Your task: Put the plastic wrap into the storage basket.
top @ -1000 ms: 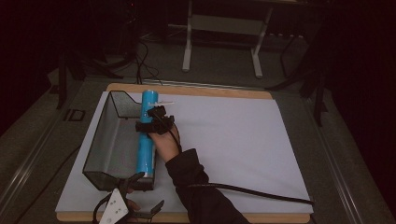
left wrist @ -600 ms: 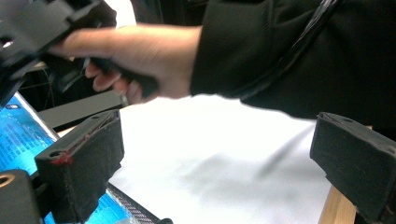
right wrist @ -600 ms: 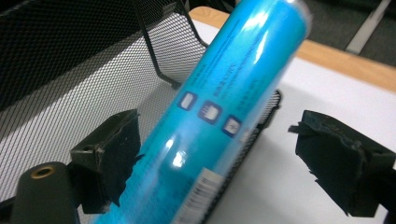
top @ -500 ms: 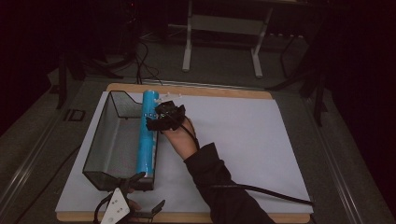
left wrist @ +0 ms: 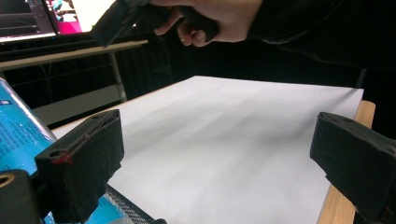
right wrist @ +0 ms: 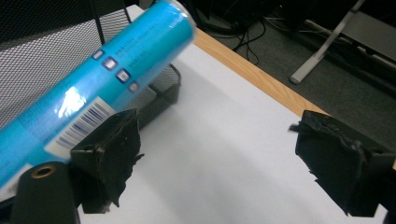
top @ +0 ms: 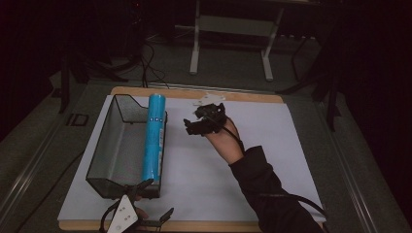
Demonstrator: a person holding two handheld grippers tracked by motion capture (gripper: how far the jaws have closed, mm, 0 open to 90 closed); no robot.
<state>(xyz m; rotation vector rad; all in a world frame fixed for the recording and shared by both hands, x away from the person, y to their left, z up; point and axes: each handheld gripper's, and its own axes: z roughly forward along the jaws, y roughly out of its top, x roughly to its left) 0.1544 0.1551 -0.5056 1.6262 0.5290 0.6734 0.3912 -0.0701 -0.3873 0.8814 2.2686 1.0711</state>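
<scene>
While my right tongs (top: 201, 121) gape empty, the blue tube (top: 154, 138) lies left.
Its long axis runs away from me along the mesh basket (top: 112, 145) rim (left tongs (top: 145, 204), also unclenched, sit nearer).

left gripper (top: 145, 206): low at near edge, jaws wide apart, empty | right gripper (top: 204, 120): raised, forearm outstretched, jaws apart, empty

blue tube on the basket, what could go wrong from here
The blue tube lies along the right rim of the black mesh basket, its far end jutting past the wall, so a nudge might roll it out onto the white sheet. The open right gripper is close enough to clip it.
</scene>
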